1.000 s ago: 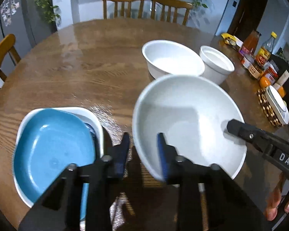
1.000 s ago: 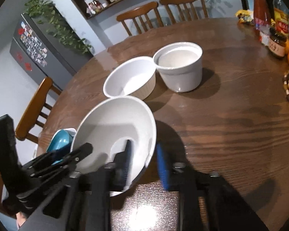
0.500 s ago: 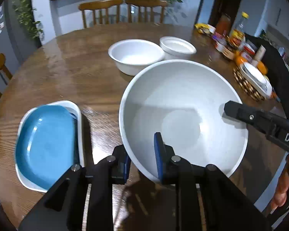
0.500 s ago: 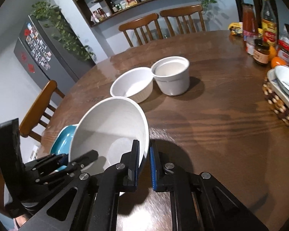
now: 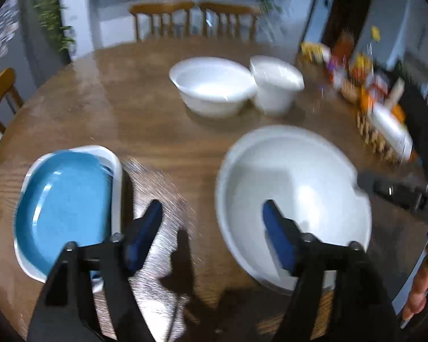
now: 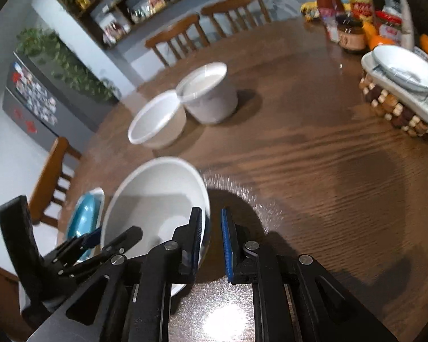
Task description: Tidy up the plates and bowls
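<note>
A large white bowl (image 5: pixel 294 188) sits on the wooden table, also in the right wrist view (image 6: pixel 154 202). My left gripper (image 5: pixel 211 225) is open; its right finger is inside the bowl, its left finger outside, the near rim between them. My right gripper (image 6: pixel 211 228) is partly open astride the bowl's right rim without clamping it. A blue plate (image 5: pixel 62 202) lies stacked in a white plate (image 5: pixel 115 165) at left. A medium white bowl (image 5: pixel 211 85) and a small deep white bowl (image 5: pixel 275 85) stand touching further back.
Bottles, jars and oranges (image 6: pixel 353 20) crowd the table's right edge. A beaded trivet holding white dishes (image 6: pixel 399 85) sits at right. Wooden chairs (image 6: pixel 205 34) stand behind and left of the table. A fridge (image 6: pixel 28 99) is at far left.
Both grippers were shut on the large bowl's rim half a second ago. Both have opened, the left wide, the right slightly, and the bowl now rests on the table.
</note>
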`<state>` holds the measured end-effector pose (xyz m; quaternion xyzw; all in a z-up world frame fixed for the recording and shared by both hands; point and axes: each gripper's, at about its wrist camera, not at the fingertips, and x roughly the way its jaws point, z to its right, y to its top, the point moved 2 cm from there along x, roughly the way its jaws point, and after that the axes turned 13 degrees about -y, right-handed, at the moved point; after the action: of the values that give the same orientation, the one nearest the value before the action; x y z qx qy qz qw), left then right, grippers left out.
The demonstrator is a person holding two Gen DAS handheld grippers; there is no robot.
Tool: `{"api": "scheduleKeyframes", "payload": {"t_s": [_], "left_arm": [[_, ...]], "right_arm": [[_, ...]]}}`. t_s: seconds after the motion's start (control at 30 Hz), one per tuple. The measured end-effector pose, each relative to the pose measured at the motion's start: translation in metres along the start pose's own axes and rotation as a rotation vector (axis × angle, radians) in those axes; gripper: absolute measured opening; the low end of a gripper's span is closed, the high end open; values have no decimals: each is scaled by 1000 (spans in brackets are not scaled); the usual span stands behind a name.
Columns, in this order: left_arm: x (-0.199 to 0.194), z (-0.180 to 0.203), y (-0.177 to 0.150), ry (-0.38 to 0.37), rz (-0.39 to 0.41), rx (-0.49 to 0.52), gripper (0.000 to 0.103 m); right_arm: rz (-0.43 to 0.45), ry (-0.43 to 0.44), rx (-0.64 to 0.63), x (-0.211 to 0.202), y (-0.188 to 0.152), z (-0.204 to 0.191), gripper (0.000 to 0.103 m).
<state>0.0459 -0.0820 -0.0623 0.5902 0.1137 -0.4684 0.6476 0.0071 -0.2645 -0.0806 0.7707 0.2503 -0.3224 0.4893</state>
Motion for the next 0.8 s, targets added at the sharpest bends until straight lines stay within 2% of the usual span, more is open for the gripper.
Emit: {"api": "scheduleKeyframes", "payload": {"t_s": [0.03, 0.07, 0.1, 0.17, 0.37, 0.53, 0.8], "left_arm": [[-11, -4, 4, 4, 47, -8, 82], [-20, -6, 7, 17, 82, -10, 84], [-26, -9, 8, 32, 103, -11, 84], [-34, -13, 10, 52, 122, -15, 84], [-34, -25, 5, 57, 98, -41, 84], [-31, -29, 12, 46, 82, -47, 84], [-11, -39, 72, 25, 49, -84, 83]], "right_arm": [[27, 0, 6, -7, 1, 3, 17], [41, 0, 9, -10, 2, 4, 25], [52, 1, 13, -14, 3, 5, 36], [69, 8, 18, -18, 5, 7, 44], [38, 41, 15, -14, 6, 0, 44], [2, 64, -41, -10, 18, -20, 44], [-49, 82, -66, 17, 57, -61, 44]]}}
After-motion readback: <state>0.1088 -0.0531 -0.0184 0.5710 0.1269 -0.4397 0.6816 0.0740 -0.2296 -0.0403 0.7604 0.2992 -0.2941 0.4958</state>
